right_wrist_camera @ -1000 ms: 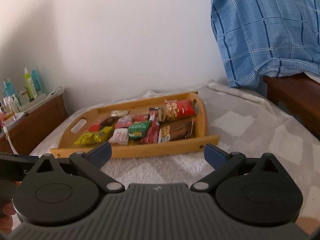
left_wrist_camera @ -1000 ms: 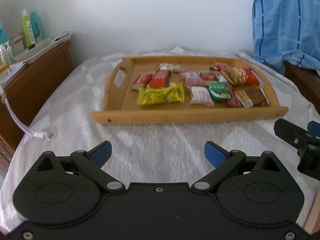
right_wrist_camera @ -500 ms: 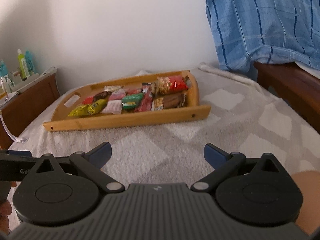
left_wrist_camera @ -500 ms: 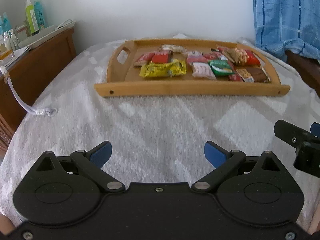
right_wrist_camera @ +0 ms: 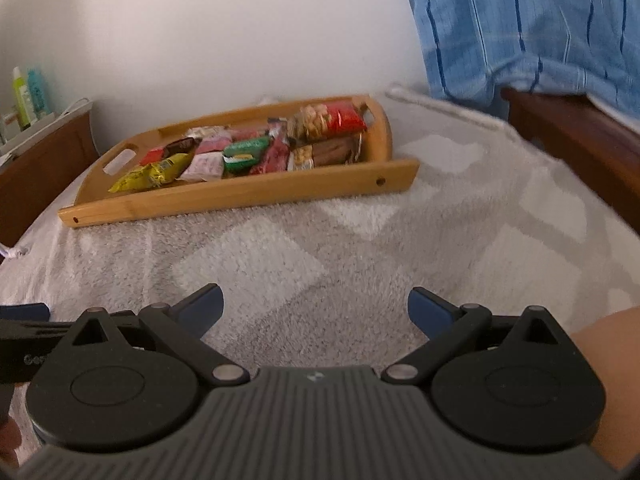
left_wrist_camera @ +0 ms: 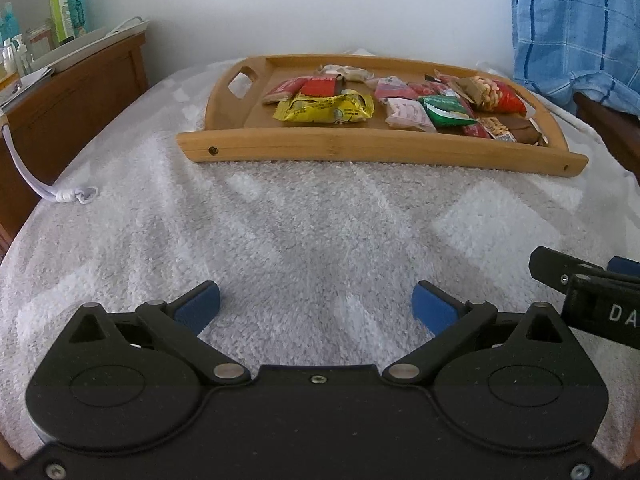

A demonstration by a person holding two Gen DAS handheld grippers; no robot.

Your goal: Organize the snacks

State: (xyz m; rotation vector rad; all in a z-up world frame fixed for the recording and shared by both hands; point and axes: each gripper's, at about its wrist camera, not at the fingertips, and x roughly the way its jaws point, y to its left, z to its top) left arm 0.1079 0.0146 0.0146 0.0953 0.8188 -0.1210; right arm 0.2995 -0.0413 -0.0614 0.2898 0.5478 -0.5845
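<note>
A wooden tray (left_wrist_camera: pixel 360 148) (right_wrist_camera: pixel 240 196) with handle cut-outs rests on the grey-and-white blanket, far ahead of both grippers. It holds several snack packets: a yellow packet (left_wrist_camera: pixel 326 109) (right_wrist_camera: pixel 150 176), a green one (left_wrist_camera: pixel 448 111) (right_wrist_camera: pixel 244 152), a pale pink one (left_wrist_camera: pixel 408 113) (right_wrist_camera: pixel 204 166), a red peanut bag (left_wrist_camera: pixel 494 94) (right_wrist_camera: pixel 328 120) and red bars (left_wrist_camera: pixel 302 88). My left gripper (left_wrist_camera: pixel 316 304) is open above bare blanket with nothing between its fingers. Beside it, my right gripper (right_wrist_camera: pixel 316 304) is open too and holds nothing.
A wooden side cabinet (left_wrist_camera: pixel 68 96) with bottles and a white tray stands at the left; a white cord (left_wrist_camera: pixel 48 188) hangs from it onto the blanket. Blue checked cloth (right_wrist_camera: pixel 528 24) drapes over a dark wooden frame (right_wrist_camera: pixel 572 132) at the right. A bare forearm (right_wrist_camera: pixel 600 380) shows at lower right.
Both grippers have pulled back from the tray, so more blanket lies in front of them. Their jaws have stayed open. The snacks have not moved.
</note>
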